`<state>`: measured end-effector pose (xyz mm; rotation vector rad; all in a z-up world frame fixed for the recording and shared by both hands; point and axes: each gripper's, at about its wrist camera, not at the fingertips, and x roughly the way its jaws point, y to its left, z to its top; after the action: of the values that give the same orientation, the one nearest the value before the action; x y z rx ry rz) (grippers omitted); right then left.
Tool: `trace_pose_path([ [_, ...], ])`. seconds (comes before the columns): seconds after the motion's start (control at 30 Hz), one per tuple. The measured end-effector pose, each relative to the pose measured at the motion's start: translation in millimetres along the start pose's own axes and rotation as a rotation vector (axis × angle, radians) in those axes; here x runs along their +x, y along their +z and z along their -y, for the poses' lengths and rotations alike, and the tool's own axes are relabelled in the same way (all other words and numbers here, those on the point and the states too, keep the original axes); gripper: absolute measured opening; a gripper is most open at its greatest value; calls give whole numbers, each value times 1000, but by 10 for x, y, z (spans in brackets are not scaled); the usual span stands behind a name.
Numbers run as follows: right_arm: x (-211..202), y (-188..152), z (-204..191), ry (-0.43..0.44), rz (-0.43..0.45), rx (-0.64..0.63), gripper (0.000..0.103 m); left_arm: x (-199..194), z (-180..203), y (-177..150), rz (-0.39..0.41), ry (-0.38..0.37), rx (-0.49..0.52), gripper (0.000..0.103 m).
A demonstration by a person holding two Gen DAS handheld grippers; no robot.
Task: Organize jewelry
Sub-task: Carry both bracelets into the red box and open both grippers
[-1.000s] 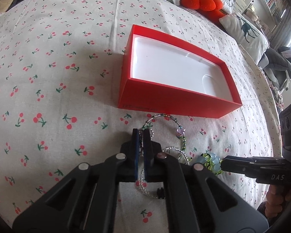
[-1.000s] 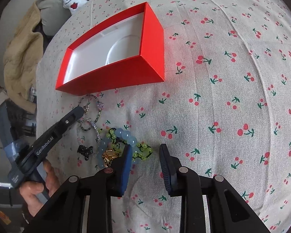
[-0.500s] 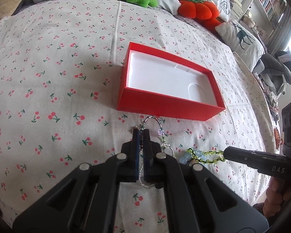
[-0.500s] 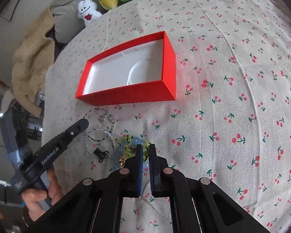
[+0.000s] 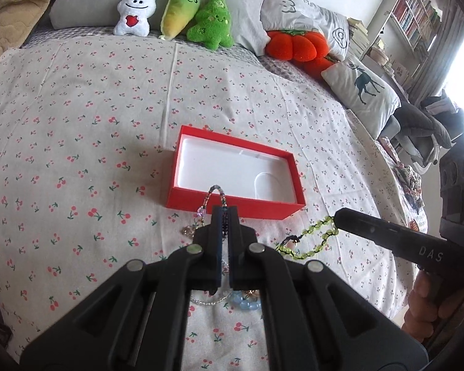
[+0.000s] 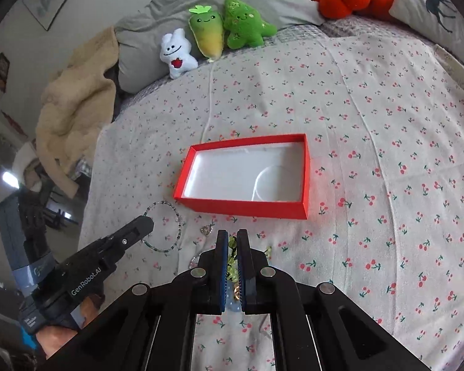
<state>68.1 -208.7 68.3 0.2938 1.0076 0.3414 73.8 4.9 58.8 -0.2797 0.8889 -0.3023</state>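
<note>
Left wrist view: left tongs (image 5: 225, 213) pressed together, pinching a dark bead bracelet (image 5: 215, 196) that loops up in front of the near wall of the red box (image 5: 232, 206). Box open, white inside, lying near the middle of the bed (image 5: 77, 117). Right tongs (image 5: 338, 218) coming from the right edge, pinching a green bead string (image 5: 312, 232) that hangs down toward the bed. Under the left tongs, blue beads (image 5: 247, 303) and a clear bead chain (image 5: 207, 301) on the bed.

Right wrist view: right tongs (image 6: 232, 236) nearly closed on the green bead string (image 6: 231, 264). Left tongs (image 6: 147, 221) at the left, holding the bracelet (image 6: 170, 232) as a loop above the bed (image 6: 386, 154). Box (image 6: 241, 207) just beyond both tongs. Small pendant (image 6: 205, 229) on the bed near its front wall. Plush toys (image 6: 219, 34) along the far edge.
</note>
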Motion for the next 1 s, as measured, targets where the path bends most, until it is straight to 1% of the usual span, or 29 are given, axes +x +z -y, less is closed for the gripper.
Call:
trace_pose_path([
  [0.1, -44, 160, -67, -2, 36, 1, 6, 3, 51, 140, -1, -21, 2, 3],
  [0.2, -29, 313, -88, 1, 67, 14, 6, 43, 71, 293, 16, -38, 4, 3],
  [0.27, 6, 411, -96, 3, 87, 19, 6, 112, 56, 370, 19, -71, -14, 3],
  [0.33, 73, 481, -90, 11, 100, 23, 6, 200, 28, 418, 19, -124, -37, 3],
  [0.43, 222, 575, -84, 13, 100, 25, 6, 369, -24, 481, 12, -184, -82, 3],
  [0.5, 326, 635, -75, 26, 101, 28, 6, 495, -69, 507, 4, -198, -107, 3],
  [0.67, 511, 788, -106, 86, 117, 14, 6, 763, -199, 522, -25, -154, -127, 3],
  [0.77, 646, 809, -73, 90, 107, 3, 6, 862, -266, 499, -38, -116, -125, 3],
  [0.93, 880, 721, 143, -27, 46, -14, 6, 983, -319, 443, -64, -11, -86, 3],
  [1.0, 923, 694, 263, -68, 27, -7, 6, 1000, -332, 437, -70, 2, -86, 3],
])
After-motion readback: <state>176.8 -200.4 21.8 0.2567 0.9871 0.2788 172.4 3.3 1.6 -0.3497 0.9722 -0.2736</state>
